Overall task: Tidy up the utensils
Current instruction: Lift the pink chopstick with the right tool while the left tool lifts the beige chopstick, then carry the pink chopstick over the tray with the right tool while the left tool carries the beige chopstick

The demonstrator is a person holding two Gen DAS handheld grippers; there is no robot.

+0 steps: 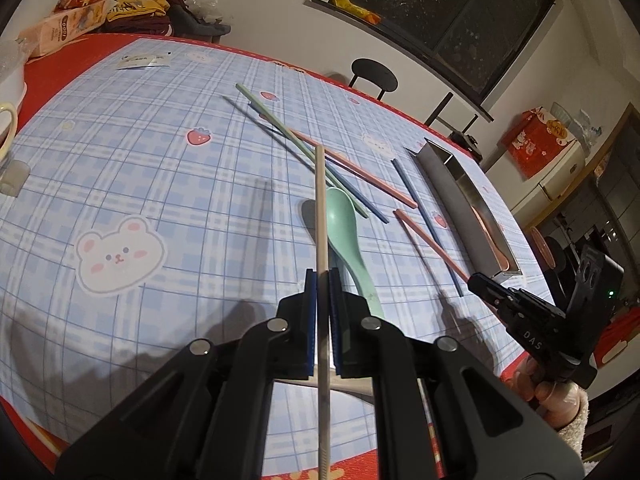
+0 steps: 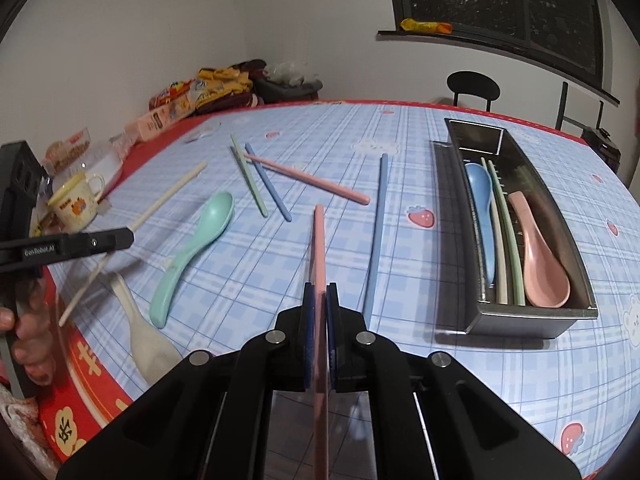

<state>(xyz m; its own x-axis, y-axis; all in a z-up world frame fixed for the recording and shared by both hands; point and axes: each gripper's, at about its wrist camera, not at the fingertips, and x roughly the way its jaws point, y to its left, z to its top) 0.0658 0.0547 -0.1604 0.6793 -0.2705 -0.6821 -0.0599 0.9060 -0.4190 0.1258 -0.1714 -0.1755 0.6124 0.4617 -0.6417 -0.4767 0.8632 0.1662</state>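
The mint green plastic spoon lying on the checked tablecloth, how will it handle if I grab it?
The mint green plastic spoon looks rigid and probably light. Its curved handle and rounded bowl could rock or pivot when pushed. The smooth surface may slip between narrow pads.

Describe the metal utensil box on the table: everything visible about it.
The metal utensil box is a long, narrow, open-topped trough of brushed steel with straight walls, standing upright on the checked tablecloth at the right. Inside lie a blue spoon, a pink spoon, a cream chopstick and a green chopstick, all lengthwise. Neither gripper touches it.
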